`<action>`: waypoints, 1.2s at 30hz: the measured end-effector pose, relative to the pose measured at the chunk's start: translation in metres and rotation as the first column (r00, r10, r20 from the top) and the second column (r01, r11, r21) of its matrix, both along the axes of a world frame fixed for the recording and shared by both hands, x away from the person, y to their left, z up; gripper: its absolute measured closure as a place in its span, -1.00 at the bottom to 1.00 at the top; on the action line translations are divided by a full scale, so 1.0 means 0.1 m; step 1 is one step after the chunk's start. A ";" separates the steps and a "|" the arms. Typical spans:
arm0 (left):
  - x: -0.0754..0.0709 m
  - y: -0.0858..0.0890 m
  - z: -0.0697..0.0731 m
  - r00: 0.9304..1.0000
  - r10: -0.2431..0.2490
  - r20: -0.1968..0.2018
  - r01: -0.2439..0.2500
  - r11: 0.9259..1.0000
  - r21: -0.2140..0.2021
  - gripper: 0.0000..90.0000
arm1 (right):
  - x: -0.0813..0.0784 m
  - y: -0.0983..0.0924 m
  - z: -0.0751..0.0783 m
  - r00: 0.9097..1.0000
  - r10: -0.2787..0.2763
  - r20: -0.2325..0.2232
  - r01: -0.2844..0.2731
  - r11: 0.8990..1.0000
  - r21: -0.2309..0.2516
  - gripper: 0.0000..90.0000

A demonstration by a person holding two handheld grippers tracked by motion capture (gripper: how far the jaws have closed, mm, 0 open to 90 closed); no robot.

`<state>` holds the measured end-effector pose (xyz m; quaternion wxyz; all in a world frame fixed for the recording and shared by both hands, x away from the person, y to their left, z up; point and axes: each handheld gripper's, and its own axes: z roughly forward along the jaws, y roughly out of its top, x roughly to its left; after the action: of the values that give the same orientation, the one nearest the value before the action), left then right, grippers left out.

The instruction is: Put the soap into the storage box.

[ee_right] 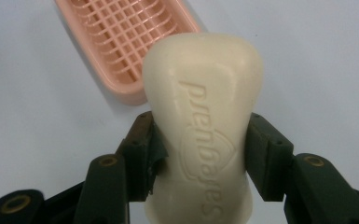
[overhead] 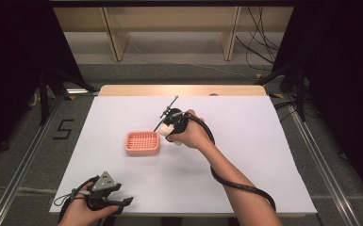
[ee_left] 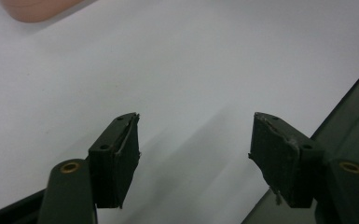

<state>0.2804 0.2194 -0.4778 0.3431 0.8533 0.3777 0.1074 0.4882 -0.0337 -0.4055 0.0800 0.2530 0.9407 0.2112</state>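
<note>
White sheet [overhead: 245, 155] covers the table, dark floor and cables around it. Your right gripper [ee_right: 200, 154] is clamped on the cream soap bar [ee_right: 203, 116], both pads pressed against its 2 long sides, embossed lettering facing the camera. Soap is held off the sheet just beside the pink soap dish [overhead: 142, 142], right of it in the high view. Dish sits mid-table, grid empty. Your left gripper [ee_left: 193, 154] rests at the near left corner, jaws apart, nothing between them.

Embossed "Safeguard" on the cream soap bar [ee_right: 203, 126]; taped "5" on the floor [overhead: 64, 129].
</note>
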 end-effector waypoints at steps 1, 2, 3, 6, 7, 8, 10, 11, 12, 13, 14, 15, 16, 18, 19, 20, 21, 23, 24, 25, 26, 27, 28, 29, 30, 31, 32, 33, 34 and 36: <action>0.00 0.00 0.00 1.000 0.000 0.000 0.000 1.000 0.000 -0.28 | -0.01 0.01 0.00 1.000 -0.014 -0.004 0.014 1.000 0.004 0.12; 0.00 0.00 0.00 1.000 0.000 0.000 0.000 1.000 0.000 -0.28 | 0.00 0.02 0.00 1.000 0.000 0.004 0.000 1.000 0.011 0.12; 0.00 0.00 0.00 1.000 -0.001 -0.001 0.001 1.000 -0.002 -0.28 | 0.00 0.02 0.00 1.000 0.001 0.008 -0.001 1.000 0.015 0.12; 0.00 0.00 0.00 1.000 0.002 0.002 -0.002 1.000 0.002 -0.28 | -0.01 0.05 0.00 1.000 -0.007 0.010 0.007 1.000 0.025 0.12; 0.00 0.00 0.00 1.000 0.007 0.005 -0.008 1.000 0.008 -0.28 | -0.01 0.05 0.00 1.000 -0.003 0.010 0.003 1.000 0.027 0.12; 0.00 0.00 0.00 1.000 0.006 0.005 -0.006 1.000 0.008 -0.28 | -0.01 0.06 0.00 1.000 0.001 0.016 -0.001 0.999 0.032 0.12; 0.00 0.00 0.00 1.000 0.000 -0.001 0.000 1.000 0.006 -0.28 | -0.01 0.07 0.00 1.000 -0.002 0.018 0.001 0.999 0.041 0.12; 0.00 0.00 0.00 1.000 0.000 -0.001 0.000 1.000 0.007 -0.28 | -0.01 0.07 0.00 1.000 0.001 0.021 -0.001 0.999 0.045 0.12; 0.00 0.00 0.00 1.000 0.005 0.004 -0.005 1.000 0.007 -0.28 | -0.01 0.08 -0.01 1.000 0.001 0.025 -0.002 0.999 0.048 0.12; 0.00 0.00 0.00 1.000 0.005 0.005 -0.005 1.000 0.008 -0.28 | -0.01 0.08 -0.01 1.000 0.004 0.024 -0.005 0.999 0.052 0.12; 0.00 0.00 0.00 1.000 0.003 0.002 -0.003 1.000 0.001 -0.28 | -0.01 0.08 -0.01 1.000 0.005 0.025 -0.006 0.999 0.052 0.12; 0.00 0.00 0.00 1.000 -0.006 -0.002 0.006 1.000 0.001 -0.28 | -0.01 0.09 -0.01 1.000 0.001 0.021 -0.002 0.998 0.055 0.12; 0.00 0.00 0.00 1.000 -0.001 -0.001 0.001 1.000 -0.001 -0.28 | -0.01 0.09 -0.02 1.000 -0.001 0.025 -0.001 0.998 0.060 0.12; 0.00 0.00 0.00 1.000 0.004 0.004 -0.004 1.000 0.007 -0.28 | -0.01 0.10 -0.02 1.000 -0.001 0.027 -0.001 0.998 0.063 0.12; 0.00 0.00 0.00 1.000 0.005 0.005 -0.005 1.000 0.008 -0.28 | -0.01 0.10 -0.02 1.000 -0.003 0.030 0.001 0.998 0.064 0.12; 0.00 0.00 0.00 1.000 0.005 0.005 -0.005 1.000 0.008 -0.28 | -0.01 0.11 -0.02 0.999 -0.001 0.034 -0.001 0.998 0.067 0.12; 0.00 0.00 0.00 1.000 0.005 0.005 -0.005 1.000 0.008 -0.28 | -0.01 0.11 -0.02 0.999 -0.002 0.033 0.000 0.998 0.068 0.12; 0.00 0.00 0.00 1.000 0.005 0.005 -0.005 1.000 0.007 -0.28 | -0.01 0.11 -0.01 0.999 -0.005 0.037 0.003 0.998 0.069 0.12; 0.00 0.00 0.00 1.000 0.003 0.005 -0.003 1.000 0.010 -0.28 | -0.01 0.12 -0.01 0.999 0.002 0.035 -0.004 0.997 0.072 0.12; 0.00 0.00 0.00 1.000 0.003 0.005 -0.003 1.000 0.010 -0.28 | -0.01 0.12 -0.01 0.999 0.001 0.037 -0.004 0.997 0.075 0.12; 0.00 0.00 0.00 1.000 0.003 0.004 -0.003 1.000 0.010 -0.28 | -0.02 0.13 0.00 0.999 -0.014 0.033 0.012 0.997 0.077 0.12; 0.00 0.00 0.00 1.000 0.004 0.005 -0.004 1.000 0.008 -0.28 | -0.01 0.13 -0.01 0.999 -0.004 0.038 0.001 0.997 0.077 0.12; 0.00 0.00 0.00 1.000 0.001 0.002 -0.001 1.000 0.008 -0.28 | -0.01 0.14 -0.01 0.999 -0.005 0.041 0.002 0.997 0.078 0.12; 0.00 0.00 0.00 1.000 0.002 0.003 -0.002 1.000 0.007 -0.28 | -0.01 0.15 -0.01 0.999 0.000 0.043 -0.003 0.997 0.079 0.12; 0.00 0.00 0.00 1.000 0.006 0.006 -0.006 1.000 0.008 -0.28 | -0.01 0.15 -0.01 0.999 0.002 0.041 -0.005 0.997 0.078 0.12; 0.00 0.00 0.00 1.000 0.004 0.005 -0.004 1.000 0.008 -0.28 | -0.01 0.16 -0.01 0.999 -0.001 0.041 -0.002 0.997 0.081 0.12; 0.00 0.00 0.00 1.000 0.004 0.005 -0.004 1.000 0.008 -0.28 | -0.01 0.17 -0.01 0.999 0.003 0.049 -0.007 0.997 0.082 0.12; 0.00 0.00 0.00 1.000 0.002 0.002 -0.002 1.000 0.000 -0.28 | -0.01 0.18 0.00 0.999 0.002 0.046 -0.006 0.997 0.083 0.12; 0.00 0.01 0.01 1.000 -0.007 -0.002 0.007 1.000 0.001 -0.28 | -0.01 0.18 0.00 0.999 0.007 0.049 -0.011 0.996 0.087 0.12; 0.00 0.00 0.01 1.000 -0.007 -0.005 0.007 1.000 -0.002 -0.28 | -0.01 0.20 0.00 0.999 0.007 0.051 -0.012 0.996 0.090 0.12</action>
<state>0.2802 0.2198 -0.4771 0.3433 0.8545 0.3758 0.1037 0.4873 -0.0137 -0.4052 0.0911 0.2464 0.9292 0.2600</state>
